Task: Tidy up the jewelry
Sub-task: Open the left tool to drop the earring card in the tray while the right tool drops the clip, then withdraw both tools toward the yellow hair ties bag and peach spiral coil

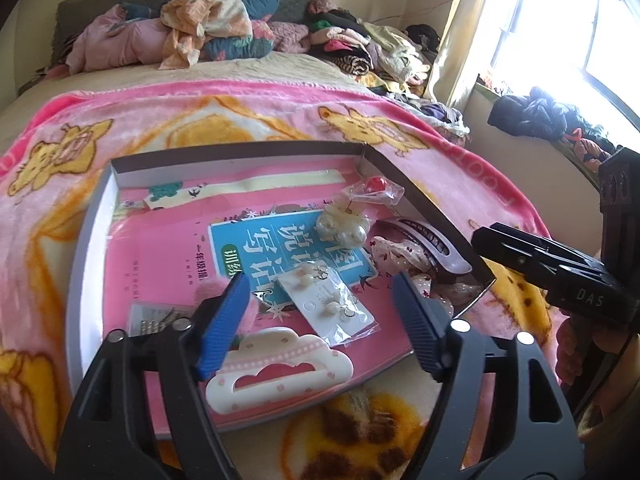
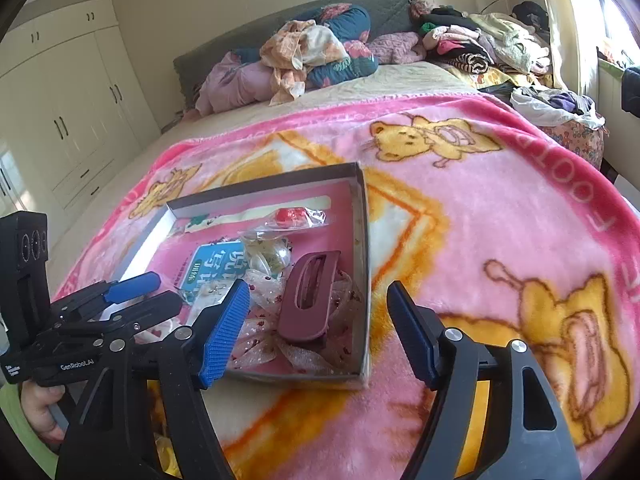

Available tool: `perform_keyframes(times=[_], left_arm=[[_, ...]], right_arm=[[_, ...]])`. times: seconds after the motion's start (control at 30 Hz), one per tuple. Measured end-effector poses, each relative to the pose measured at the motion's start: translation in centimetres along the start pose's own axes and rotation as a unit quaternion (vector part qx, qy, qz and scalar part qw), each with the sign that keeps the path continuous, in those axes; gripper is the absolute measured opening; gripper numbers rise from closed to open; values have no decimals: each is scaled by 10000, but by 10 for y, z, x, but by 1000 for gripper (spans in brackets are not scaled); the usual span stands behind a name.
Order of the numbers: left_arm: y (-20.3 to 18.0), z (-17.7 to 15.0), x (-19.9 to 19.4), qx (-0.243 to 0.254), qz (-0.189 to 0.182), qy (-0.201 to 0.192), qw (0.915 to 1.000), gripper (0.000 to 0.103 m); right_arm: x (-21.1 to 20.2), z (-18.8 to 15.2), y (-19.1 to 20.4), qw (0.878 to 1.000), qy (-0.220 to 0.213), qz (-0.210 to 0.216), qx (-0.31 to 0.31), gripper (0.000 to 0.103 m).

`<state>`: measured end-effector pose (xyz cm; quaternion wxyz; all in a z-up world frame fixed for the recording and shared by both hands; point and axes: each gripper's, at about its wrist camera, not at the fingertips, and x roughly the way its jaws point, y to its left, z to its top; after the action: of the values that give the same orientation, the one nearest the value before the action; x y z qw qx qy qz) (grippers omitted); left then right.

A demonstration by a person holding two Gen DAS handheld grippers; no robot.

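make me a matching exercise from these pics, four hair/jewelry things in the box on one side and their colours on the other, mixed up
Things:
1. cloud-shaped hair claw clip
2. rectangular hair claw clip
3. round bead in clear bag
4. pearl cluster

Colours:
A. red
B. cream with pink trim
C. pearly white
D. dark maroon

Pairs: 1-B, 2-D, 3-A, 4-C

My left gripper (image 1: 320, 320) hangs open over the shallow tray (image 1: 86, 240) on the pink blanket (image 1: 248, 108).

Between my blue fingers (image 1: 222, 324) I see the earring card (image 1: 326, 306) and, nearer to me, the cream hair claw (image 1: 280, 368). The pearl cluster (image 1: 344, 226) and the dark mauve hair claw (image 1: 428, 244) lie farther right. The right gripper (image 1: 548, 264) enters from the right edge.
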<state>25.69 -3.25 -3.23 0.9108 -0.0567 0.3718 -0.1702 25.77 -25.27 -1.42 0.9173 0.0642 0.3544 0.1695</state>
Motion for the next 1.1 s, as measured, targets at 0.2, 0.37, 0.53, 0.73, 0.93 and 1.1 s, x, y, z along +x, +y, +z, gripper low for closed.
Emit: perform_keyframes(times=[0.2, 0.37, 0.53, 0.73, 0.93, 1.1], left_arm=[[-1, -3, -17, -39, 197, -150, 9997, 87], [-2, -9, -33, -14, 268, -254, 9993, 91], [-6, -17, -47, 40, 297, -343, 9990, 91], [-10, -30, -60, 64, 334, -421, 9985, 91], [-9, -43, -70, 76, 360, -436, 9984, 91], [-9, -57, -76, 21, 296, -364, 9989, 92]], right_arm=[[-22, -4, 0, 9998, -167, -93, -57, 79], [-38, -11, 4, 9993, -280, -150, -185, 80], [-52, -22, 10, 9989, -347, -148, -285, 80], [-65, -34, 16, 9986, -374, -125, -347, 80], [-74, -48, 19, 9985, -346, -99, -400, 81], [-78, -61, 27, 9983, -243, -54, -519, 81]])
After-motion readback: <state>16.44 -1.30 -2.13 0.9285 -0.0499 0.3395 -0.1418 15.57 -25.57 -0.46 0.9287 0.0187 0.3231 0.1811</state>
